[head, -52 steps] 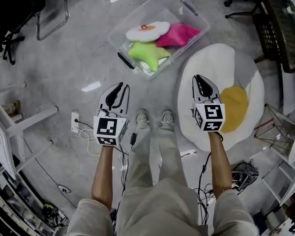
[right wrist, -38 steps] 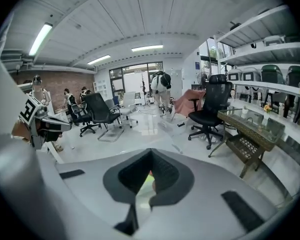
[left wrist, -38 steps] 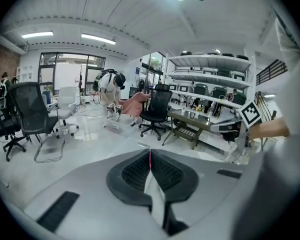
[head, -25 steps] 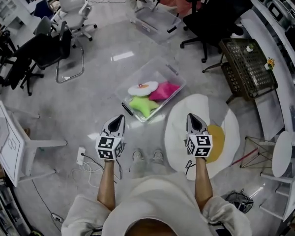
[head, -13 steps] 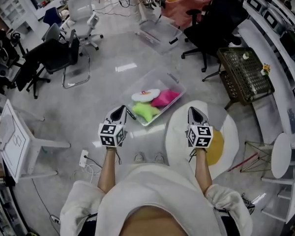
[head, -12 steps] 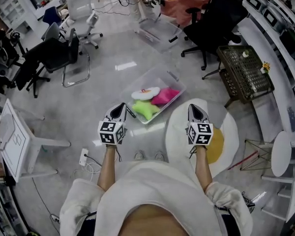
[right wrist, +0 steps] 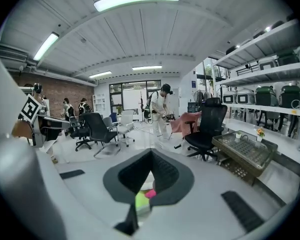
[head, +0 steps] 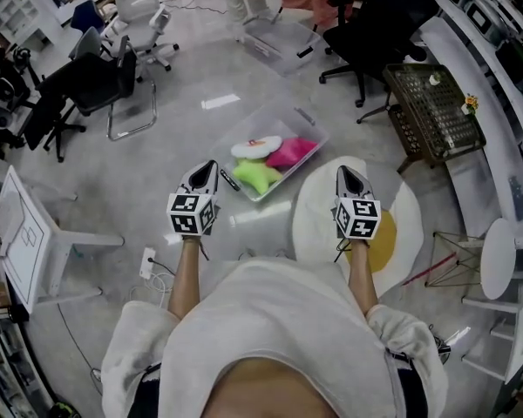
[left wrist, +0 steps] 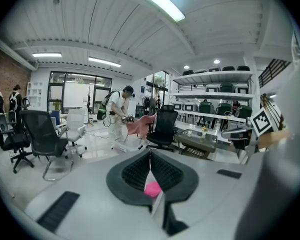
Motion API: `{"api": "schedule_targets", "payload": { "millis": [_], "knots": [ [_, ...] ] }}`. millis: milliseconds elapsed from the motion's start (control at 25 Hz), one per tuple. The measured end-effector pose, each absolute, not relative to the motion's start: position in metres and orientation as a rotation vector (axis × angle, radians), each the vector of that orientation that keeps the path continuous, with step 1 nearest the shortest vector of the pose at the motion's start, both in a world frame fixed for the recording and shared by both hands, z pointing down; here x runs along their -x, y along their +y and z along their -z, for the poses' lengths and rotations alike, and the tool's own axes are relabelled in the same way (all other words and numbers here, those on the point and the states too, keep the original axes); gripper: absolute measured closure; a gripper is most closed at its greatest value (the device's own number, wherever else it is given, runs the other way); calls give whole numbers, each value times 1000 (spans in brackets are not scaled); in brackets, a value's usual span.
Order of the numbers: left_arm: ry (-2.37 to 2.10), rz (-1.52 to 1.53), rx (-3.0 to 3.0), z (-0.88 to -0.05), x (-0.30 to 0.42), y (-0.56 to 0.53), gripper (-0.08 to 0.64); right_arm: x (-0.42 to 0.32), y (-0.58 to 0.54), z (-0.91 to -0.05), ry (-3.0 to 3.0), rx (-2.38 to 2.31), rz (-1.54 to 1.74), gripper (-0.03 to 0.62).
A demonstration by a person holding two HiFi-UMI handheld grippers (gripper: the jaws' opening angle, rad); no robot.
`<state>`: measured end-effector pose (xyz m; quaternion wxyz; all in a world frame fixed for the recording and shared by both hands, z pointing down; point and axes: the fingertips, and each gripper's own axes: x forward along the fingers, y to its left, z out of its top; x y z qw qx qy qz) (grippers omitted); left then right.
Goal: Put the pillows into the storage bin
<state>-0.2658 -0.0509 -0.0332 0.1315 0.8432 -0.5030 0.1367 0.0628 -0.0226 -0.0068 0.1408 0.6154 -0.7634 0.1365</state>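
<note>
A clear plastic storage bin stands on the floor ahead of me. In it lie a white fried-egg pillow, a pink star pillow and a green star pillow. A large fried-egg pillow lies flat on the floor to the bin's right. My left gripper is shut and empty, held up near the bin's near-left corner. My right gripper is shut and empty, hovering above the large pillow. Both gripper views look out level across the room, with bits of pink and green showing under the jaws.
Black office chairs stand at the left and another at the back. A dark wire basket table is at the right. A second clear bin and a person are farther back. Cables and a socket lie near my feet.
I have straightened up from a low stance: the view now takes in far more of the room. Both grippers rose with me and stayed shut and empty. The pillows have not moved.
</note>
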Motion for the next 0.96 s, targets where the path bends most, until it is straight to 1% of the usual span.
{"api": "schedule_targets", "payload": {
  "millis": [280,960],
  "knots": [
    [-1436,-355,-2428,27,268,-51,545,-53,-24,5,-2204,-1753,-387,594],
    [-1409,-410,-2442,16,271,-46,545,-39,-20,8,-2204,-1728,-377,594]
  ]
}}
